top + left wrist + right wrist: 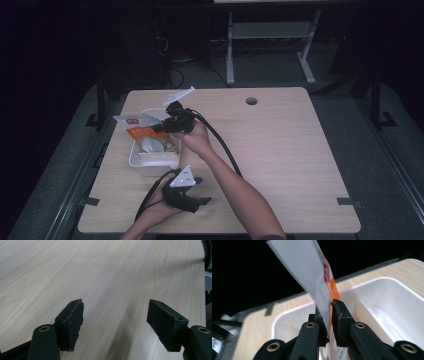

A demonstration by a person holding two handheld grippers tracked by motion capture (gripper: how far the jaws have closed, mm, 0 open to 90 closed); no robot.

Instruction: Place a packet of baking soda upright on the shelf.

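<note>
At the nine o'clock side of the pale wooden table (280, 150), a white plastic bin (145, 167) stands near the edge, and the right gripper (162, 126) holds a flat white and orange packet (136, 125) over its open top. In the right gripper view the packet (319, 282) rises between the two black jaws, which stand narrow around it; the jaw on one side lies against the sheet while a thin gap seems to show at the other, so the hold looks loose, as it would when a packet is about to be let go into the bin (387, 297). The packet hangs edge-down, the likely reason being that it slides in cleanly beside what already lies inside: pale, flat items whose kind cannot be told. At six o'clock, toward the near edge of the table, the left gripper (197, 200) rests low and idle in the person's hand, well apart from the bin. Its own view shows the left gripper (115, 322) with jaws spread wide over bare wood, nothing between them, seemingly kept clear of the bin so that the right arm can work.
</note>
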